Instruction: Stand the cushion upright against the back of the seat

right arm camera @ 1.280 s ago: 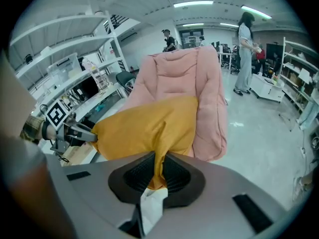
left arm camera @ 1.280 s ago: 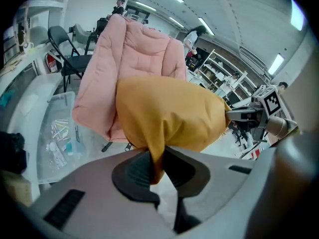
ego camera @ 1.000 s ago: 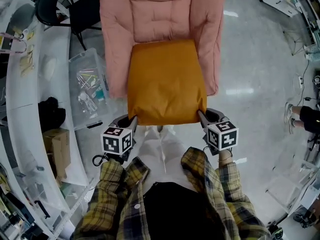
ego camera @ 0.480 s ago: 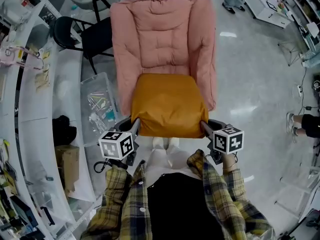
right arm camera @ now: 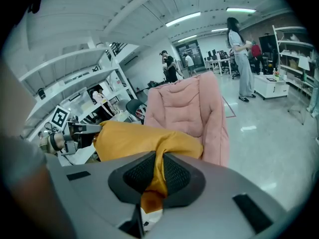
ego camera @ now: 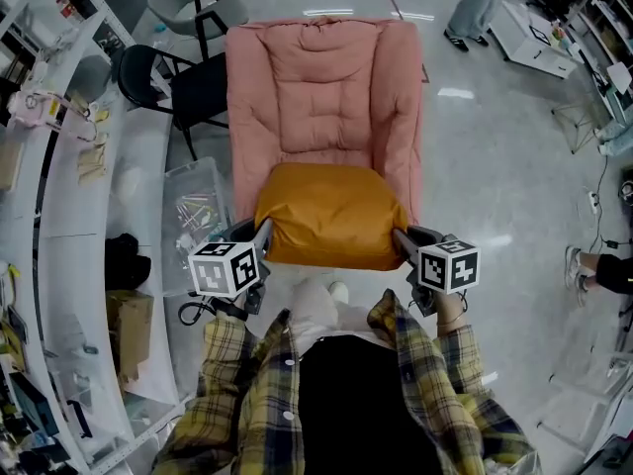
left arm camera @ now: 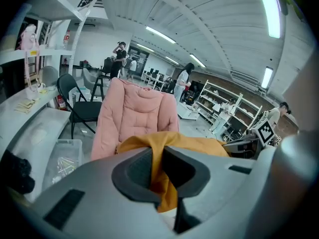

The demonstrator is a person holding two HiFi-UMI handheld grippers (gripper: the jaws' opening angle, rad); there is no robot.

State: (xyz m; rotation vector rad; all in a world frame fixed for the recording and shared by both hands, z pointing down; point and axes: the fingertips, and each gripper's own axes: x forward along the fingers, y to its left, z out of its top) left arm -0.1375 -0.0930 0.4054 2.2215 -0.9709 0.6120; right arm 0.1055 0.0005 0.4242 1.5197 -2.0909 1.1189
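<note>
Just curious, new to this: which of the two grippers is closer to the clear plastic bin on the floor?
Left. The left gripper holds the orange cushion on the side toward the clear bin; the right gripper holds the opposite side, farther away.

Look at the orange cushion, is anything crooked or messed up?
Only the orange cushion: it isn't sitting tidily on the pink chair. The left gripper and right gripper each pinch a near corner, so the fabric bunches up there. Nothing looks spilled or broken.
</note>
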